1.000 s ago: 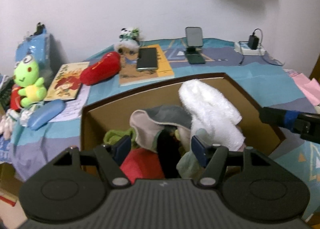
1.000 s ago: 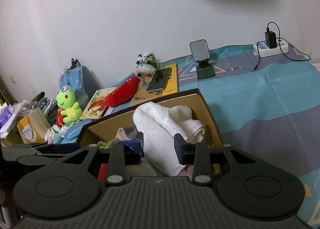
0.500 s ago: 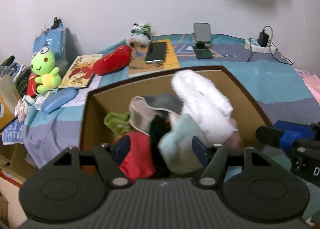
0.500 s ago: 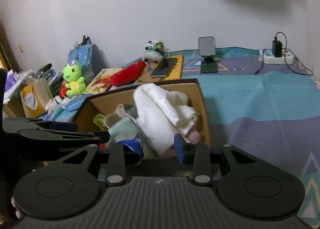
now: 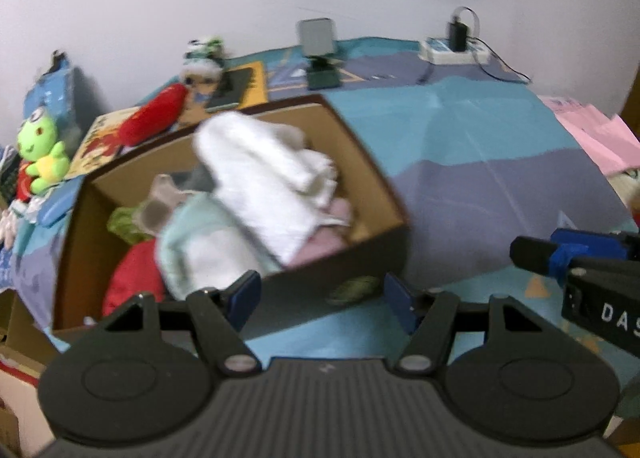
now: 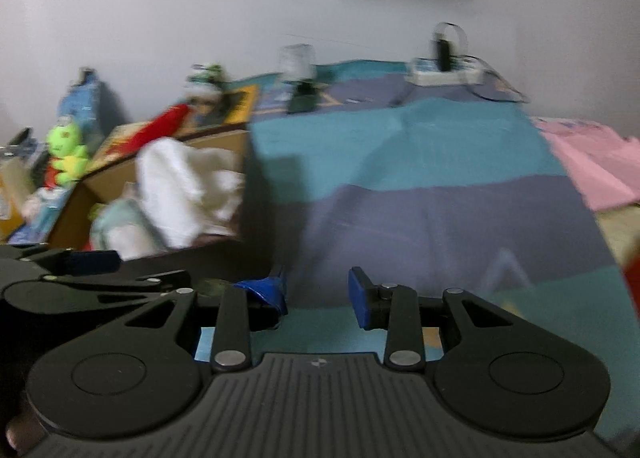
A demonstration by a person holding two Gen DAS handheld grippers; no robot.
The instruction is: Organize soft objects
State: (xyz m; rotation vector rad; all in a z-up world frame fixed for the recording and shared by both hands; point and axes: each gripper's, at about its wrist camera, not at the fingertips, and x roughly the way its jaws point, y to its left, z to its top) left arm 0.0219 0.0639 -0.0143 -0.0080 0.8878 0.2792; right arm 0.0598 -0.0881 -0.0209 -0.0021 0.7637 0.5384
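Both grippers had swung right, off the box (image 5: 372,162) of soft things. The left gripper (image 5: 320,294) stood spread and empty above a green scrap (image 5: 354,288) on the cloth; the right gripper (image 6: 316,294) was parted, empty. That scrap was probably next.

White towel (image 5: 264,174); brown box (image 5: 372,174); teal-purple cloth (image 5: 480,162).
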